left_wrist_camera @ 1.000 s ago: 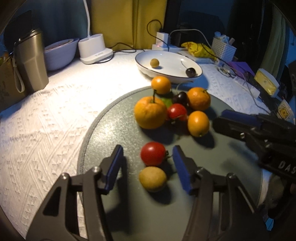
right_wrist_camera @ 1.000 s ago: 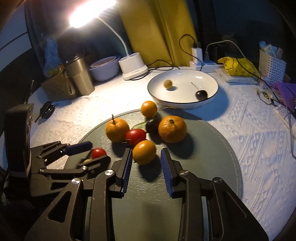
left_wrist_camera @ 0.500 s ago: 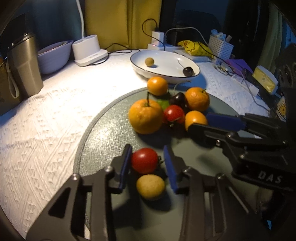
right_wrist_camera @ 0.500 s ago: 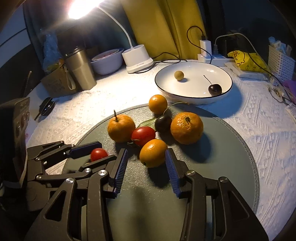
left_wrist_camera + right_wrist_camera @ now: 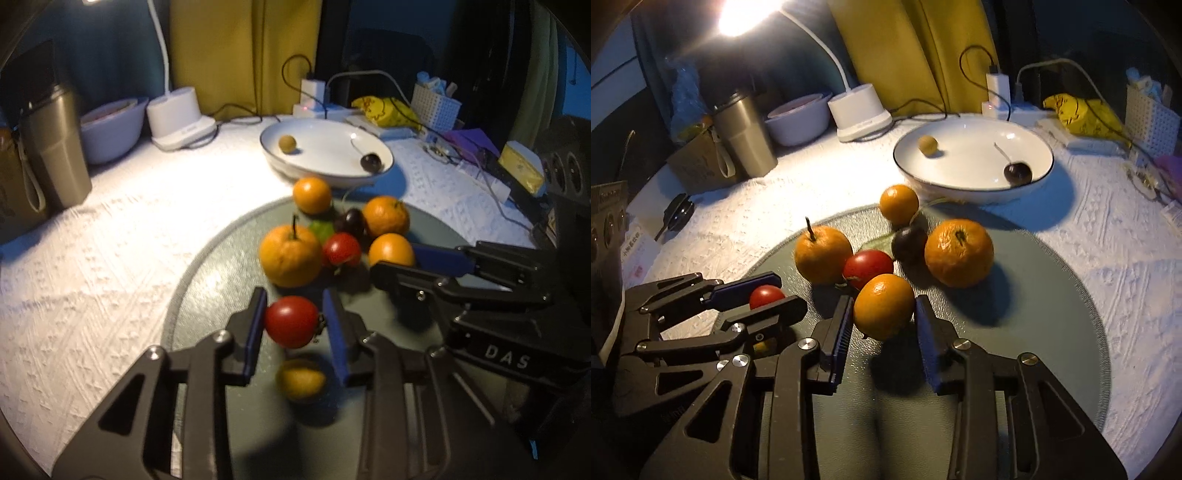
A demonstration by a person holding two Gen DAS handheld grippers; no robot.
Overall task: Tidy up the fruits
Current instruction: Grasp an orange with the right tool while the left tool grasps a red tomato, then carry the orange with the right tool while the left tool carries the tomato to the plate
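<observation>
Gripping a tomato (image 5: 291, 321) in our left tool (image 5: 295, 326) while our right tool (image 5: 884, 321) closes around a small orange (image 5: 883, 311), we have two fruits in the far white bowl (image 5: 973, 190) and most left on the mat (image 5: 1015, 332).

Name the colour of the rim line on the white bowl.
Dark, near black, on the bowl; right wrist view shows it best.

You can see four oranges (image 5: 959, 252), two red tomatoes (image 5: 868, 263), two dark cherries (image 5: 908, 243), and two little yellow-brown fruits (image 5: 301, 380). There is one white plate (image 5: 973, 184), one gray mat (image 5: 1034, 332) and two grippers (image 5: 884, 325).
</observation>
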